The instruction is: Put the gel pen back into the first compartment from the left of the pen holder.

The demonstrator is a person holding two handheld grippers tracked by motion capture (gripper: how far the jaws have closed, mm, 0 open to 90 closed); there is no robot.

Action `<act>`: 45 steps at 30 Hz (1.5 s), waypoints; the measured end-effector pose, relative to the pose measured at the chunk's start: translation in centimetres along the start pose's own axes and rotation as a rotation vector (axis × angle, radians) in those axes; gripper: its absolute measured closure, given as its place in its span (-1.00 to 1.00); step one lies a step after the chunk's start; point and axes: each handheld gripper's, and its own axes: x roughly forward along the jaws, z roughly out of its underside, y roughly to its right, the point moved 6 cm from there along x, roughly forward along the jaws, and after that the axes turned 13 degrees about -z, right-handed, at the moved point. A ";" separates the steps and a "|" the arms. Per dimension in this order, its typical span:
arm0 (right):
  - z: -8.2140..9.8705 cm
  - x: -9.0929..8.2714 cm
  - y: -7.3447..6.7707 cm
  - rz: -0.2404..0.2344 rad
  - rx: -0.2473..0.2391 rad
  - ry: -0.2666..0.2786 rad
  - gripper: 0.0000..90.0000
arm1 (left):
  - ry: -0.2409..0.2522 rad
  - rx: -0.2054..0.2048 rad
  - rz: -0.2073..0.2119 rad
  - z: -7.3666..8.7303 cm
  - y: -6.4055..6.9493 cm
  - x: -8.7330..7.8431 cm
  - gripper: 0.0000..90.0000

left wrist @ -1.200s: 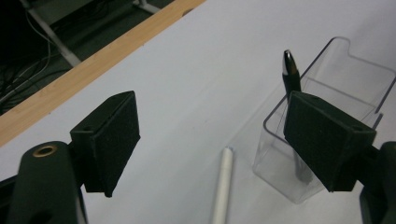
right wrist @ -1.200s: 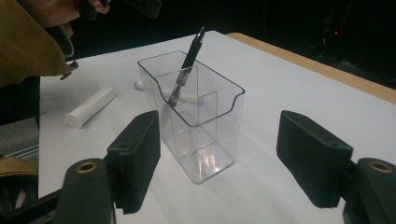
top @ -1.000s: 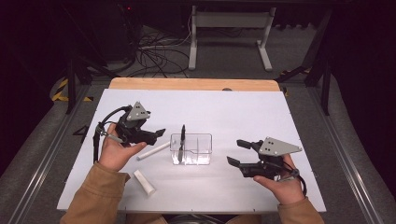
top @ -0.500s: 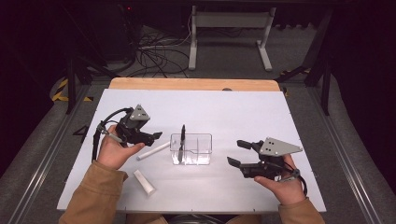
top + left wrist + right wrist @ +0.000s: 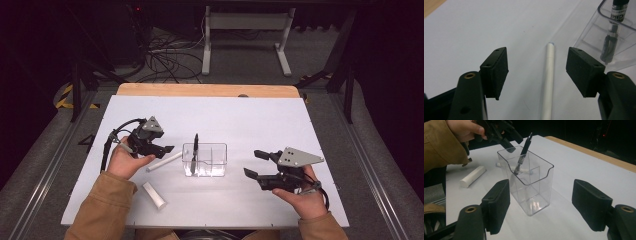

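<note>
Clear holder (image 5: pixel 205 160): an upright see-through plastic box, set near the middle of the white table (image 5: pixel 240 115); inner walls are seen, splitting it into compartments.
Holder contents: one black pen (image 5: pixel 195 150) is stood in the compartment at the holder's 9 o'clock end, tip down, leaning on the rim; the other compartments are seen bare in the right gripper view.
White pen (image 5: pixel 549 75): laid flat on the table just off the holder's 9 o'clock side, apart from it; in the left gripper view it is seen running between the two jaws, touched by neither.
Left gripper (image 5: pixel 161 148): held low over the white pen; its jaws have just been closing, yet a gap is kept on both sides of the pen, so nothing is gripped.
Right gripper (image 5: pixel 254 164): held at 3 o'clock of the holder, well apart from it, jaws spread wide with nothing between the pads.
White cylinder (image 5: pixel 154 195): laid on the table at 7 o'clock of the holder, near the left sleeve (image 5: pixel 107 210).
</note>
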 end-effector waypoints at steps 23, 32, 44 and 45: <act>0.3 0.4 -0.1 -0.010 0.003 -0.018 -0.30 | -0.151 0.048 0.084 1.1 1.6 2.7 0.04; 0.4 0.3 -0.1 -0.012 0.005 -0.021 -0.30 | -0.201 0.100 0.094 1.3 2.2 3.2 0.22; 0.4 0.4 -0.1 -0.012 0.005 -0.024 -0.30 | -0.253 0.169 0.062 1.3 3.1 3.9 0.49; 0.4 0.4 -0.1 -0.013 0.005 -0.025 -0.30 | -0.256 0.168 0.060 1.3 3.1 4.0 0.50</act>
